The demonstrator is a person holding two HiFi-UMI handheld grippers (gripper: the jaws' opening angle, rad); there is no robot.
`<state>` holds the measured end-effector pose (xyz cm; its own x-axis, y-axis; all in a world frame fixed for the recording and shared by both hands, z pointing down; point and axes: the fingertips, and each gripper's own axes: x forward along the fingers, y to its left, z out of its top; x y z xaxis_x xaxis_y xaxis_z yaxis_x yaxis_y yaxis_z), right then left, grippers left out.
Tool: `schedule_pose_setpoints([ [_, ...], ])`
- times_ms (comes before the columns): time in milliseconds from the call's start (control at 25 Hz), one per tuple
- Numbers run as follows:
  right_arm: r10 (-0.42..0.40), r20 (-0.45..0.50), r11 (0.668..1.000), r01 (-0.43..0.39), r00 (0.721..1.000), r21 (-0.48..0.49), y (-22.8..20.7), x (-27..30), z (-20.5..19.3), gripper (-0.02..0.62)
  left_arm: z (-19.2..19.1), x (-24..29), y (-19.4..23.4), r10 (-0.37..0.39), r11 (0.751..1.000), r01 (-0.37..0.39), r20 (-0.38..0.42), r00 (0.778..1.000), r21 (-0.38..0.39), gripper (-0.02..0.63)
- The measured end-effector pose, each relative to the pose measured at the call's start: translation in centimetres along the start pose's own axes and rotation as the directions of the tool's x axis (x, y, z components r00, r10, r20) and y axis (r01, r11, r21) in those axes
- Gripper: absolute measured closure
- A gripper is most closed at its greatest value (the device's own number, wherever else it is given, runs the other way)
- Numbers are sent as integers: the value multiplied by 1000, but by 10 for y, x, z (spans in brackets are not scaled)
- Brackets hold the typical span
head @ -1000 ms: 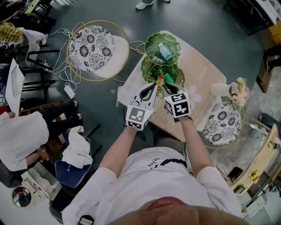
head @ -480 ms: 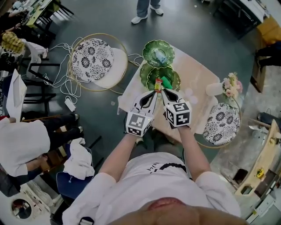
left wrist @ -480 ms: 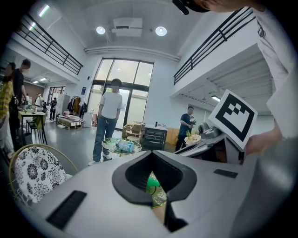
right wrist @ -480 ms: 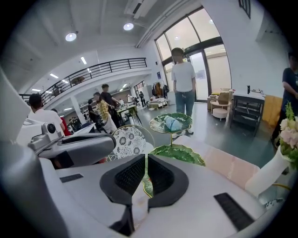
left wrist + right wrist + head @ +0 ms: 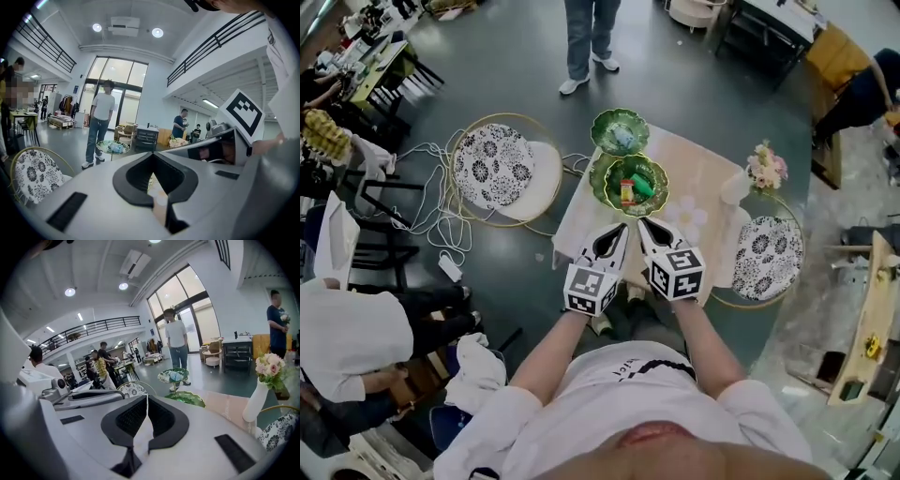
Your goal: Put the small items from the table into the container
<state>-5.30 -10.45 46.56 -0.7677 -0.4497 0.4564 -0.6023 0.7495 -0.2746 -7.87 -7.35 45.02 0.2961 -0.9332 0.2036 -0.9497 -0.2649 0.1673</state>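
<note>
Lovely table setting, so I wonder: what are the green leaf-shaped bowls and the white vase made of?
The green leaf-shaped bowls look like glazed ceramic or glass: glossy, with ruffled, veined rims. The white vase looks like matte ceramic, smooth and opaque, though plastic cannot be ruled out.

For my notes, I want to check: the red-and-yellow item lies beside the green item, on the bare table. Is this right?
Not quite. The head view shows the red-and-yellow item beside the green item, but in the lower green bowl, not on the bare table.
</note>
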Motion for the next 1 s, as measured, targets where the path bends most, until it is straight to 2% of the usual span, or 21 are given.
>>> schedule_pose_setpoints([
  [200, -31, 78, 1000, 31, 996, 3, 26, -37, 9, 575, 21, -32, -19, -36, 999, 37, 30, 999, -16, 598],
  [640, -84, 210, 996, 86, 974, -1, 66, -96, 26, 580, 58, -84, -58, -98, 995, 98, 94, 991, 9, 598],
  [1000, -88, 259, 996, 92, 962, -3, 89, -114, 28, 580, 63, -109, -61, -93, 996, 92, 124, 988, 18, 598],
])
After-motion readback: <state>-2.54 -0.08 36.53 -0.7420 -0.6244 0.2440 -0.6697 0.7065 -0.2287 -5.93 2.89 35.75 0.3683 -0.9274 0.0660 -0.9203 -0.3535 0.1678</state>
